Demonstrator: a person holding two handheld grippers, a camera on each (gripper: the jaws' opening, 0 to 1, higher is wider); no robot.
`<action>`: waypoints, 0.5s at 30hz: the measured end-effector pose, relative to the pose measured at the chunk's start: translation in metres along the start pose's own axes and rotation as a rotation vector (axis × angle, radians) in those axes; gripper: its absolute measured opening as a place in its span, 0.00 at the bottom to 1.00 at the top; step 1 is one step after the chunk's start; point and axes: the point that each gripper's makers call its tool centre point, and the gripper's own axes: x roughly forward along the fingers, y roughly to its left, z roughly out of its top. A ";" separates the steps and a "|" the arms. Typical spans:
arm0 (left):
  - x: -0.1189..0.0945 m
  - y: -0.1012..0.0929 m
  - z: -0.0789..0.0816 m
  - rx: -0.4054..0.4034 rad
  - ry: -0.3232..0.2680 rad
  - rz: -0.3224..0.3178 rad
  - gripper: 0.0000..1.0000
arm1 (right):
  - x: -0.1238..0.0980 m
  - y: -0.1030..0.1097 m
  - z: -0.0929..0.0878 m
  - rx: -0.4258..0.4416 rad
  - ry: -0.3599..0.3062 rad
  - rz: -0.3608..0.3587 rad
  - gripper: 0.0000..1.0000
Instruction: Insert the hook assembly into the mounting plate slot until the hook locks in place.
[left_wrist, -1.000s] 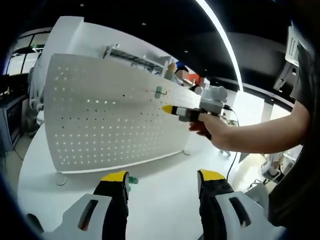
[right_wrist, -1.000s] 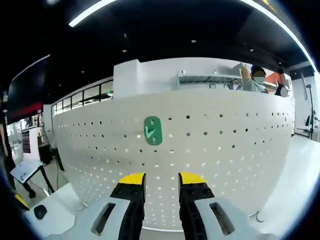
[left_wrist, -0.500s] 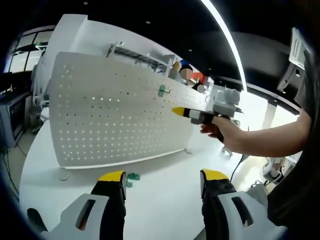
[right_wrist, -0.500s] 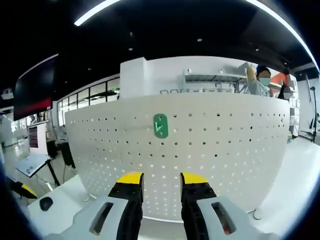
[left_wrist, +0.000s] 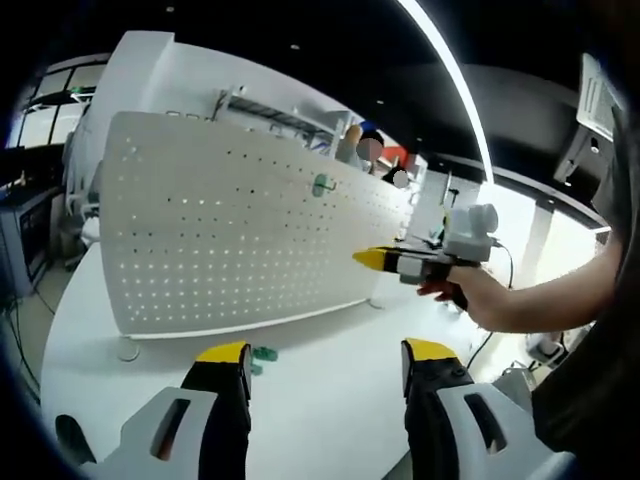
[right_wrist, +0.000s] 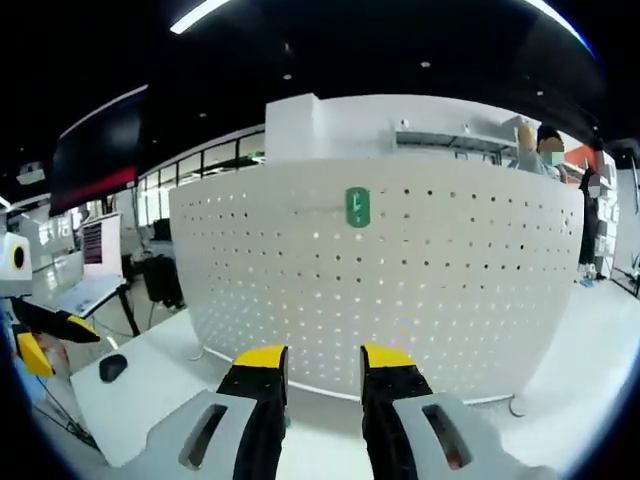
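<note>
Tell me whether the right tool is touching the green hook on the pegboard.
Apart. The left gripper view shows the right tool held off the pegboard, clear board between its yellow tip and the green hook.

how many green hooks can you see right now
2. One green hook is mounted high on the white pegboard. Another small green piece lies on the table at the pegboard's foot, by the left gripper; it looks like a hook. Others may be hidden.

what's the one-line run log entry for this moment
green hook: seated on pegboard | right gripper: open, empty, facing board | left gripper: open, empty | spare green piece: on table
</note>
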 end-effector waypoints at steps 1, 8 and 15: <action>-0.001 0.000 0.000 0.000 0.000 0.000 0.62 | -0.002 0.002 -0.002 -0.003 0.003 0.005 0.28; -0.006 -0.001 -0.001 -0.009 -0.007 0.010 0.61 | -0.016 0.012 -0.020 -0.021 0.034 0.037 0.28; -0.010 -0.001 -0.001 -0.011 -0.011 0.019 0.60 | -0.026 0.024 -0.030 -0.039 0.054 0.068 0.28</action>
